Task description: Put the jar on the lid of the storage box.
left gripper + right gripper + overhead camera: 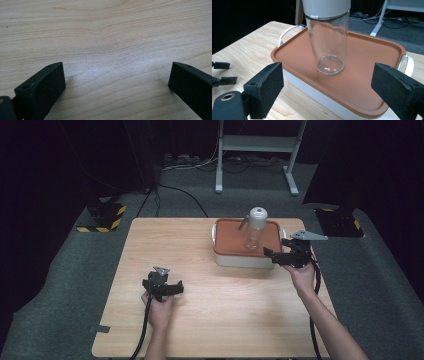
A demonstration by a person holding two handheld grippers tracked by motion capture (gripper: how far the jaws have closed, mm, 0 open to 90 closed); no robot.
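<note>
Forearms are entering from the bottom of the high view, each hand carrying a gripper over the table (210, 320). Sitting low on the near left part of the wood, the left gripper (176, 289) is pointing right with nothing near it. Farther off, the right gripper (272, 254) is hovering just beside the near right edge of the box (240, 261), a white container wearing an orange lid (230, 240). Standing upright on that lid is the bottle (254, 234), clear glass with a pale cap (258, 215). Moving to the left gripper view, two black jaws are standing spread wide over bare wood grain, and nothing is lying between them. Moving to the right gripper view, the right gripper (327, 82) is facing the bottle (327, 47) with its jaws parted wider than the glass; the bottle is resting apart from them, farther back on the lid (362, 65), so neither pad is touching it. One handle (408, 63) of the box is showing at the lid's far right. Judging from this, the step in hand is either a reach toward the bottle or a retreat from it; the pictures are not settling which. Should a grasp follow, it is calling for the jaws to travel forward level until the glass sits between the pads, then close gently, since a tall bottle is tipping easily if struck off centre.
</note>
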